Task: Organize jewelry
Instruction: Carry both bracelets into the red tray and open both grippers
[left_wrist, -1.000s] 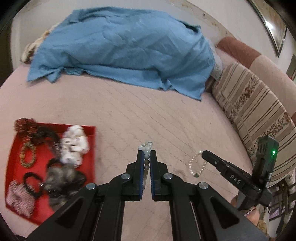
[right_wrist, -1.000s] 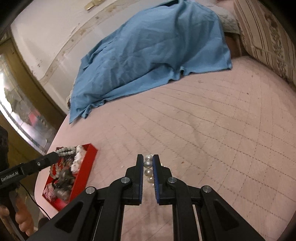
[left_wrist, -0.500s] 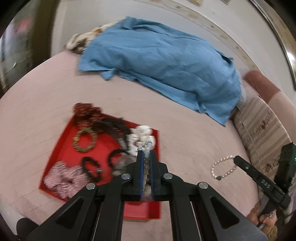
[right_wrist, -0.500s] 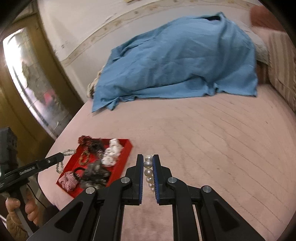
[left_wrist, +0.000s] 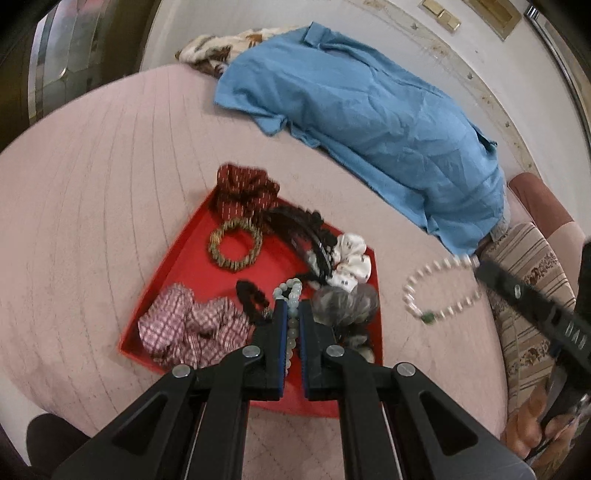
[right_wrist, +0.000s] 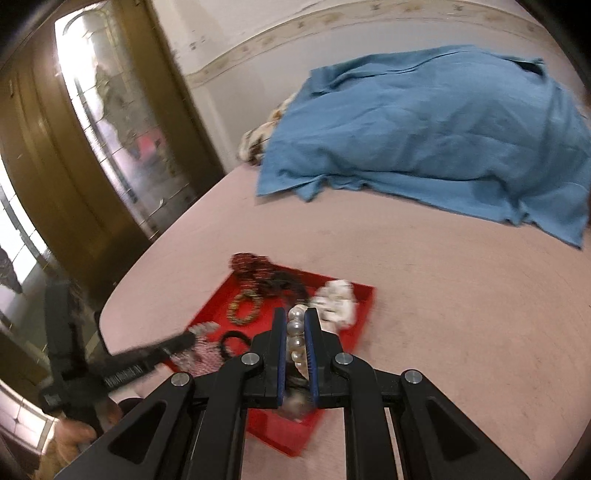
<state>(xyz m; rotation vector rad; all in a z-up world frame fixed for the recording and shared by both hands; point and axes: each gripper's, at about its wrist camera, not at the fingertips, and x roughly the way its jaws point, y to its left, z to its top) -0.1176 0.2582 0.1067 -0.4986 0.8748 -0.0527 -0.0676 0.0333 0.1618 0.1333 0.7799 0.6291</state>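
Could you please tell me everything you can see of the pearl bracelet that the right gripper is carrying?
The pearl bracelet is a closed loop of round, glossy white beads with one small dark green bead at its low point. The right gripper is shut on it, several pearls pinched in a row between the blue pads. The rest of the loop hangs free in the air, beside the red tray and above the pink bed cover.

Your left gripper (left_wrist: 291, 314) is clamped on a pale green bead bracelet (left_wrist: 290, 295) above the red tray (left_wrist: 192, 258), which rests on the pink bedspread (left_wrist: 92, 206). The tray holds 1 gold beaded ring (left_wrist: 235, 243), a checked scrunchie (left_wrist: 192, 328) and a white scrunchie (left_wrist: 351, 264). At the right, your right gripper (left_wrist: 480, 267) carries a pearl bracelet (left_wrist: 439, 291) beside the tray.
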